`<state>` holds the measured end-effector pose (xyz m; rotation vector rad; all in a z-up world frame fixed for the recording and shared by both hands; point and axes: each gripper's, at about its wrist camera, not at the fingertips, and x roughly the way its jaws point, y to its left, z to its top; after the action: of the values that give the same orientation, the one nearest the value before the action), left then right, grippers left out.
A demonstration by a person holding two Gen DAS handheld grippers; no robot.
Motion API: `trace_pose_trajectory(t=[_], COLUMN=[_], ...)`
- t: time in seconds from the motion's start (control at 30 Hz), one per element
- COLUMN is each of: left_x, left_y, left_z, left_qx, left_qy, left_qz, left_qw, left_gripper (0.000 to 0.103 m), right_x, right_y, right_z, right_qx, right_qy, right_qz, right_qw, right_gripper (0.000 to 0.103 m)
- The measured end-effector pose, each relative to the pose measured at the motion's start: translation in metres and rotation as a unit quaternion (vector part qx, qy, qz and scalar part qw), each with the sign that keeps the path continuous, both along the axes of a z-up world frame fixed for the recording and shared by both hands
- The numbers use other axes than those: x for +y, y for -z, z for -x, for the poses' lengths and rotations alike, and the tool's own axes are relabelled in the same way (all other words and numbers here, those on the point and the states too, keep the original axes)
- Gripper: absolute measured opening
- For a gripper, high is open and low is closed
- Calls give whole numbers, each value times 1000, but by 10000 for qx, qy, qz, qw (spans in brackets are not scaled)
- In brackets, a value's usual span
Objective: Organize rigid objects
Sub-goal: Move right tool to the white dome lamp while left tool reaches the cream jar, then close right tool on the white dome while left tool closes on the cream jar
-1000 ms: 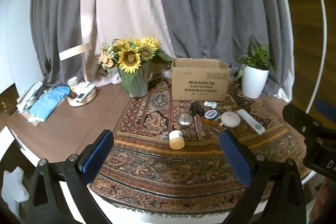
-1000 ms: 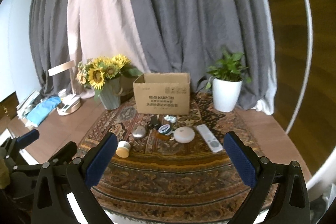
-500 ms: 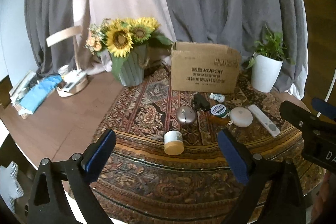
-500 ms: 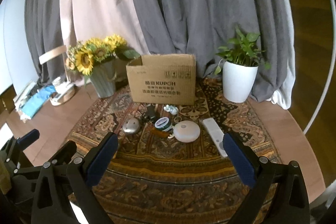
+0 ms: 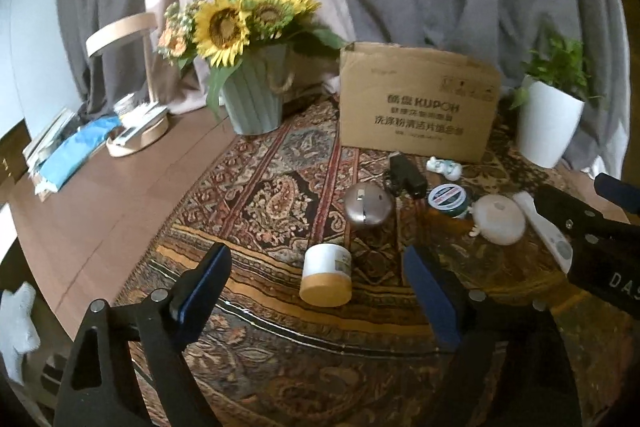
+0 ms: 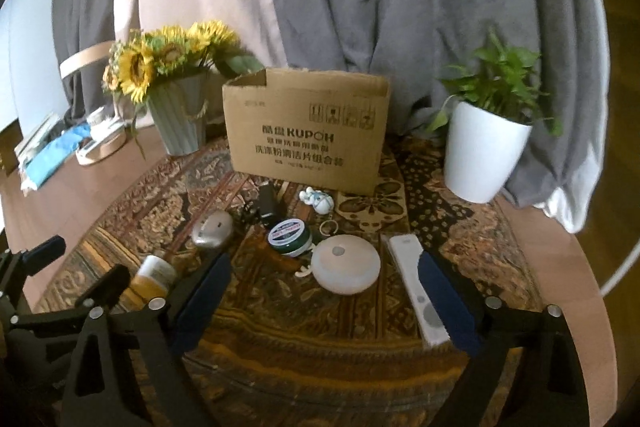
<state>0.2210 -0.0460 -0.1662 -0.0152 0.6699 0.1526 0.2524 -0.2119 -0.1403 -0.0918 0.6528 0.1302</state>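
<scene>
Small objects lie on a patterned rug (image 5: pixel 260 195) before an open cardboard box (image 5: pixel 418 107): a white jar with a tan lid (image 5: pixel 326 275) on its side, a silver dome (image 5: pixel 368 205), a black adapter (image 5: pixel 406 173), a green tin (image 5: pixel 446 199), a white puck (image 5: pixel 500 219), a white remote (image 6: pixel 418 289) and a small figurine (image 6: pixel 318 199). My left gripper (image 5: pixel 316 301) is open, just short of the jar. My right gripper (image 6: pixel 326 301) is open, just short of the puck (image 6: pixel 346 263), its right finger over the remote.
A sunflower vase (image 5: pixel 252 99) stands left of the box and a white potted plant (image 6: pixel 482 151) right of it. A round tray and blue cloth (image 5: pixel 76 147) lie on the wooden table at far left. Curtains hang behind.
Both grippers have moved forward and down toward the objects on the rug, which now look larger and closer. Both stay open.
</scene>
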Motion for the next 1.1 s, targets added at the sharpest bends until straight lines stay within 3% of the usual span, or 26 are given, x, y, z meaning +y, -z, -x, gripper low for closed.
trace_pose_trajectory(t=[0.1, 0.53, 0.8, 1.1], left_x=[-4, -9, -7, -7], left_y=[11, 51, 62, 68], left_z=[-11, -47, -58, -65], left_qx=[135, 702, 943, 1103], left_qy=[-101, -406, -570, -499], left_qz=[-27, -3, 6, 117], left_qw=[9999, 9967, 9939, 9926], left_gripper=[80, 65, 53, 40], right_x=[-6, -24, -23, -24], right_y=[13, 70, 85, 100], right_z=[-16, -78, -98, -114], right_qx=[66, 595, 737, 1320], right_qy=[-67, 93, 78, -22], right_qz=[-43, -386, -378, -546], right_qw=[9999, 9974, 9965, 9897], right_gripper=[94, 88, 84, 75])
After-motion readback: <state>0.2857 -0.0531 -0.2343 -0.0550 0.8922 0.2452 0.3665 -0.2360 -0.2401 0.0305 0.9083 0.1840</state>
